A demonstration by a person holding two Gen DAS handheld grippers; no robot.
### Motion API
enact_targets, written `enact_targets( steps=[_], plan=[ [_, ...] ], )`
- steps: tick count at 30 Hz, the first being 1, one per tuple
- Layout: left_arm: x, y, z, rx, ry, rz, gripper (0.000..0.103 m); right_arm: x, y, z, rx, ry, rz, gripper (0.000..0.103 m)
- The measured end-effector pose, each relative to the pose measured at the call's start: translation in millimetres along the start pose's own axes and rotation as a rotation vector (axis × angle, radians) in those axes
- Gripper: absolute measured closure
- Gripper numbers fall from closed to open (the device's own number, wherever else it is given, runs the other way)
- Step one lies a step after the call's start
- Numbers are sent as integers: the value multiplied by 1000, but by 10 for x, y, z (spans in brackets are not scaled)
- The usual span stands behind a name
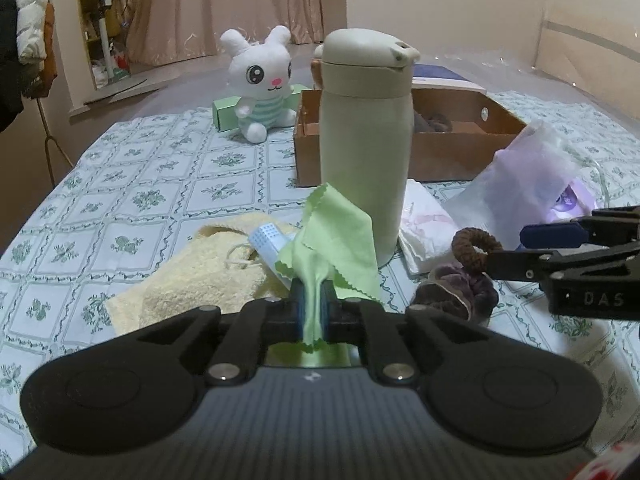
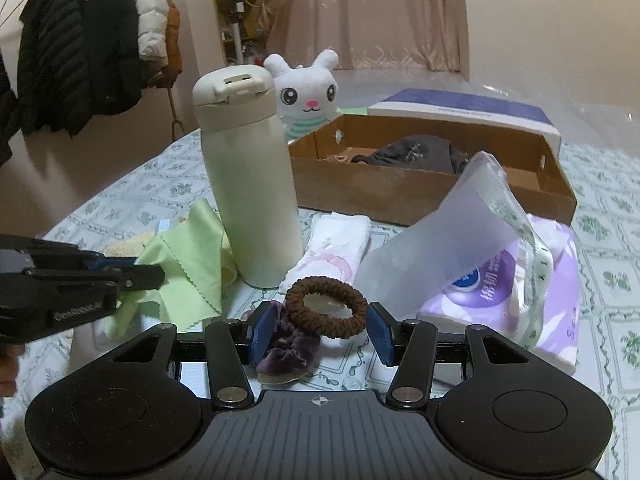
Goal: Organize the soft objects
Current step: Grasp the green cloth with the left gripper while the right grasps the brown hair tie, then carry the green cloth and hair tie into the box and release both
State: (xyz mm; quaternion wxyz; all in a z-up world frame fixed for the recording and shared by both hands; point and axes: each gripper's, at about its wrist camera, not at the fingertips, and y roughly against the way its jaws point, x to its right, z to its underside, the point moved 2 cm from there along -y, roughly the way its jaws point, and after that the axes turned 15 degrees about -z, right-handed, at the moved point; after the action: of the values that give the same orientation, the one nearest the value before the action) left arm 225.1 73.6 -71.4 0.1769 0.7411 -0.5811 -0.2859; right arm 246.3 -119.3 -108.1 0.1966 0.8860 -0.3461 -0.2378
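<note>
My left gripper (image 1: pixel 314 308) is shut on a light green cloth (image 1: pixel 336 236), whose free end stands up in front of the pads. Under the cloth lies a yellow towel (image 1: pixel 200 276). In the right wrist view the left gripper (image 2: pixel 158 274) comes in from the left, with the green cloth (image 2: pixel 188 256) at its tip. My right gripper (image 2: pixel 322 328) stands open, low over the bedspread. A brown hair tie (image 2: pixel 324 284) sits between its blue pads, leaning on a purple scrunchie (image 2: pixel 288 354). The left wrist view shows that hair tie (image 1: pixel 458 246) at the right gripper's (image 1: pixel 506 251) tips.
A tall cream bottle (image 2: pixel 252 180) stands just behind both grippers. A cardboard box (image 2: pixel 360 192) behind it holds a dark cloth (image 2: pixel 416 152). A white plush bunny (image 1: pixel 260 80) sits at the back. Folded white cloth (image 2: pixel 336 244) and a purple tissue pack (image 2: pixel 500 292) lie to the right.
</note>
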Motion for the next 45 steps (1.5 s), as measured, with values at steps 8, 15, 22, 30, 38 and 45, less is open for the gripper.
enact_targets(
  steps=[8,15,22,30,38,45],
  plan=[
    [-5,-44,4,-16,9,1,94,-36,-157,15,-13,100,31,58],
    [18,-46,4,-17,2,11,94,-34,-384,123,-65,158,25,92],
    [41,153,-30,33,1,38,94,-35,-188,117,-2,136,-3,95],
    [137,364,71,25,-24,76,93,-67,169,86,43,58,-28,95],
    [116,592,227,30,-33,78,95,-101,395,249,30,0,-26,95],
    [163,927,143,83,-35,114,96,-163,732,233,63,-8,-33,95]
  ],
)
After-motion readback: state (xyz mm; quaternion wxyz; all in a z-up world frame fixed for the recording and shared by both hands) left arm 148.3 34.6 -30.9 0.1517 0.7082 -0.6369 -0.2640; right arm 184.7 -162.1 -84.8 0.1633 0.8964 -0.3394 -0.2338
